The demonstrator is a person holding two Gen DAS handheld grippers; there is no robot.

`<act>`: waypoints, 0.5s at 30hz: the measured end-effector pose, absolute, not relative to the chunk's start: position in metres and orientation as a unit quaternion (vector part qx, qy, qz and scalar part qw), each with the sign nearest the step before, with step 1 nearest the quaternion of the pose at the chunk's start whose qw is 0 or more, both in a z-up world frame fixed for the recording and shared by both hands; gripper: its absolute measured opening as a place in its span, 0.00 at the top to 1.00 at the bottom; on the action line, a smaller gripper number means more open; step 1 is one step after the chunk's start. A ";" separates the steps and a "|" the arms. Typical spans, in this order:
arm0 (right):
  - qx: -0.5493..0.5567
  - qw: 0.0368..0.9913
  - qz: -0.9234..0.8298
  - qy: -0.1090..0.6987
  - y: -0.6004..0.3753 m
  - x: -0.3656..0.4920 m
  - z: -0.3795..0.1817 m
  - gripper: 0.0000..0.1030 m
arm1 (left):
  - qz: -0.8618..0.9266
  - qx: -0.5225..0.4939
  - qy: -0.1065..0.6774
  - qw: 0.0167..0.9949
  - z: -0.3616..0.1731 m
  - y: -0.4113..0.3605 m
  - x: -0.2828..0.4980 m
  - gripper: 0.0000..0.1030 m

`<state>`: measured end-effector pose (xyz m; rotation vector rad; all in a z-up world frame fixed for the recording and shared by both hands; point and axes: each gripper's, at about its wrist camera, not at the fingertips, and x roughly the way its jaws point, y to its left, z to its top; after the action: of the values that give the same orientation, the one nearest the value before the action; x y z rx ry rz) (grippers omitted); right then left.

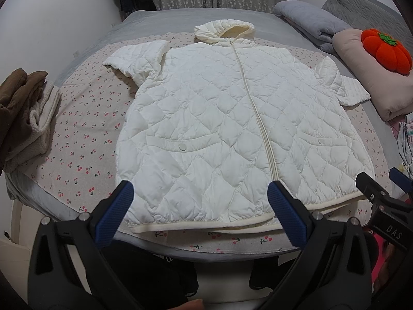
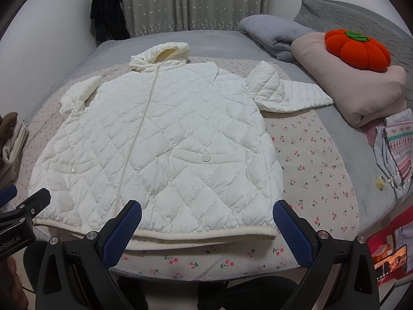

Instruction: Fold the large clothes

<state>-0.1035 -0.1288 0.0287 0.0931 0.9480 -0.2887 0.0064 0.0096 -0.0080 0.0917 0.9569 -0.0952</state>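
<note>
so far nothing of the folding is seen to be done: the white quilted jacket [image 1: 227, 129] is laid flat and face up, zipped, across the middle of both frames on the cherry-print sheet [image 1: 85, 139], its hood [image 1: 224, 29] toward the upper centre and its hem [image 2: 206, 236] along the lower edge. both sleeves are spread outward, the one at the upper right of the right wrist view [image 2: 291, 93] stretched toward the pillows, the other [image 1: 139, 59] bunched at the upper left of the left wrist view. no crease or turned-over panel is visible, so the sleeves and body are judged still to be folded.

the left gripper [image 1: 200, 201] is held just above the hem with its blue pads well apart and nothing between them; the right gripper [image 2: 206, 217] is likewise spread wide and empty over the hem's right half.

further out, an orange pumpkin cushion [image 2: 358, 49] is set on a folded pink quilt [image 2: 361, 93] at the upper right, a grey blanket [image 2: 271, 33] lies behind it, and brown and cream clothes [image 1: 23, 113] are piled at the left edge
</note>
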 end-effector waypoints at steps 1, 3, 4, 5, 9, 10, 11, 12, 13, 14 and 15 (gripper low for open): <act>0.045 0.879 -0.139 0.455 -0.129 -0.104 0.029 0.00 | -0.046 0.044 0.460 0.886 -0.008 0.010 0.006 0.00; 0.044 0.878 -0.139 0.456 -0.129 -0.103 0.029 0.00 | -0.045 0.044 0.460 0.886 -0.008 0.010 0.007 0.00; 0.044 0.878 -0.139 0.455 -0.129 -0.103 0.029 0.00 | -0.046 0.044 0.460 0.886 -0.008 0.010 0.007 0.00; 0.044 0.878 -0.139 0.456 -0.128 -0.103 0.029 0.00 | -0.046 0.044 0.460 0.886 -0.009 0.010 0.007 0.00; 0.044 0.878 -0.139 0.455 -0.128 -0.103 0.029 0.00 | -0.046 0.044 0.460 0.886 -0.008 0.010 0.006 0.00; 0.044 0.878 -0.139 0.455 -0.128 -0.103 0.028 0.00 | -0.046 0.044 0.460 0.886 -0.008 0.010 0.007 0.00; 0.044 0.878 -0.139 0.456 -0.128 -0.103 0.028 0.00 | -0.045 0.044 0.460 0.886 -0.009 0.010 0.007 0.00; 0.044 0.878 -0.139 0.456 -0.128 -0.103 0.028 0.00 | -0.045 0.045 0.460 0.886 -0.008 0.010 0.007 0.00; 0.044 0.878 -0.139 0.456 -0.129 -0.103 0.028 0.00 | -0.044 0.045 0.459 0.886 -0.008 0.011 0.007 0.00; 0.044 0.878 -0.139 0.456 -0.128 -0.103 0.028 0.00 | -0.043 0.045 0.459 0.886 -0.008 0.012 0.007 0.00; 0.044 0.878 -0.140 0.456 -0.128 -0.103 0.028 0.00 | -0.043 0.045 0.459 0.886 -0.008 0.013 0.006 0.00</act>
<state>-0.1032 -0.1283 0.0282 0.0925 0.9505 -0.2910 0.0064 0.0126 -0.0082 0.0944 0.9535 -0.0885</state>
